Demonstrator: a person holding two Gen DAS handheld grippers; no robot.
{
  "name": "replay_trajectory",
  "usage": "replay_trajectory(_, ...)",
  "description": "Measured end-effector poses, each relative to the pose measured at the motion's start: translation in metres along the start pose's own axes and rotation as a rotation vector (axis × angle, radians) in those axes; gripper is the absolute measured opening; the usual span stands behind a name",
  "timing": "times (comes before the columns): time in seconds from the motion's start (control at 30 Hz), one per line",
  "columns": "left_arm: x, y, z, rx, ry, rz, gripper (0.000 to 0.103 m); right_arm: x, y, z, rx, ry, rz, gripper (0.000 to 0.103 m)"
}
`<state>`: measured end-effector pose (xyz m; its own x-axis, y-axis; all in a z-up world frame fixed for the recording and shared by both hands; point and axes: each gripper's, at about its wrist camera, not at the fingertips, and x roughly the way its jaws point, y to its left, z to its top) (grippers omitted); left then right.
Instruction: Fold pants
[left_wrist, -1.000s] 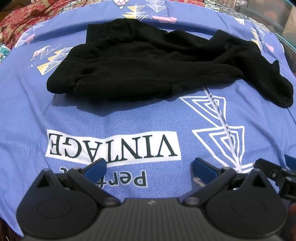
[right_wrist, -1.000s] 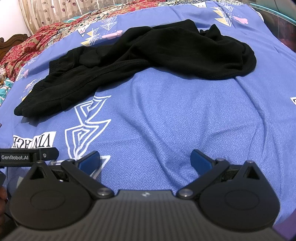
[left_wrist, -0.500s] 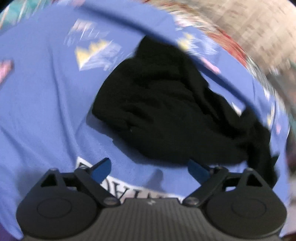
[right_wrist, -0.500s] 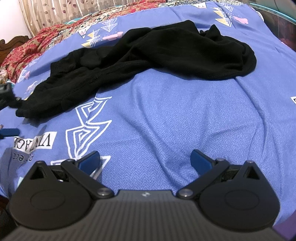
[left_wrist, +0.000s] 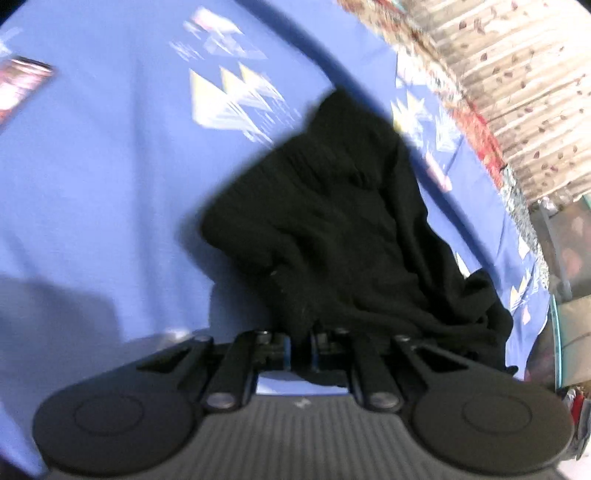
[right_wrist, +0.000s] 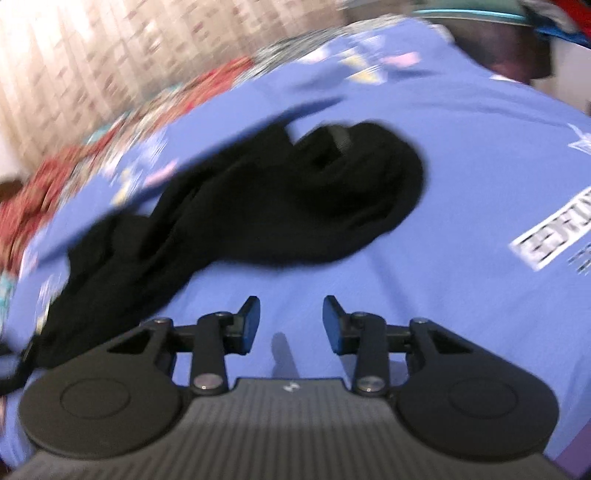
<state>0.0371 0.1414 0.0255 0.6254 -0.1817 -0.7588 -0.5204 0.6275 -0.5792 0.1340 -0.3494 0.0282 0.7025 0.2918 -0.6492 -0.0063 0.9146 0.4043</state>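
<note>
Left tool: the black two-finger left gripper with blue pads (left_wrist: 300, 349) is pinched tight on a bit of the soft black cloth pants (left_wrist: 332, 229), right at the near edge of the pile.
Right tool: the black two-finger right gripper with blue pads (right_wrist: 291, 321) holds nothing. Its fingers are partly apart, with a narrow gap, over bare sheet just beside the pants (right_wrist: 258, 206).
Step in hand: I think this is the first grab, to pull the pants out flat before any fold.
How to do it well: keep the left pinch firm and lift slowly so the cloth does not slip. The right tool should grab another edge well apart from the left one, then both pull gently away from each other.
How the pants look: all black, bunched and wrinkly, not flat. One long part trails off to the side. The pictures are blurry, so I cannot tell waist from leg.
Where the pants are: lying on the blue printed bed sheet (left_wrist: 92, 184), near its middle.
</note>
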Motion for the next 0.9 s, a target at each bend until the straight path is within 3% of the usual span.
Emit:
replay_trajectory(0.1, -0.038, 0.032, -0.006, -0.033, -0.027, -0.007, 0.008, 0.005, -0.015, 0.017, 0.072, -0.043, -0.016, 0.046)
replay_trajectory(0.2, -0.045, 0.052, -0.014, -0.074, 0.0, 0.015, 0.008, 0.019, -0.025, 0.028, 0.129, -0.066, -0.024, 0.065)
replay_trajectory(0.33, -0.029, 0.043, -0.019, -0.065, 0.011, 0.041, 0.008, 0.056, -0.042, 0.039, 0.219, -0.044, -0.059, 0.065)
replay_trajectory(0.37, -0.026, 0.038, -0.019, -0.059, 0.01, 0.043, 0.008, 0.071, -0.046, 0.041, 0.248, -0.016, -0.059, 0.064)
replay_trajectory(0.43, -0.024, 0.029, -0.013, -0.034, 0.001, 0.05, 0.008, 0.084, -0.051, 0.044, 0.28, 0.002, -0.059, 0.038)
replay_trajectory(0.47, -0.022, 0.025, -0.009, -0.026, -0.003, 0.052, 0.008, 0.087, -0.052, 0.048, 0.293, 0.004, -0.058, 0.01)
replay_trajectory(0.53, -0.022, 0.022, -0.003, -0.032, -0.008, 0.041, 0.008, 0.082, -0.055, 0.059, 0.342, 0.018, -0.017, 0.01)
replay_trajectory(0.73, -0.043, 0.042, -0.013, -0.032, 0.008, 0.002, 0.008, -0.041, -0.056, 0.071, 0.215, -0.241, 0.06, 0.009)
replay_trajectory(0.8, -0.041, 0.045, -0.014, -0.025, 0.018, 0.022, 0.008, -0.065, -0.067, 0.05, 0.176, -0.216, 0.004, 0.014)
replay_trajectory(0.9, -0.048, 0.055, -0.016, -0.02, 0.018, 0.043, 0.008, -0.061, -0.085, 0.01, 0.141, -0.003, -0.063, 0.024)
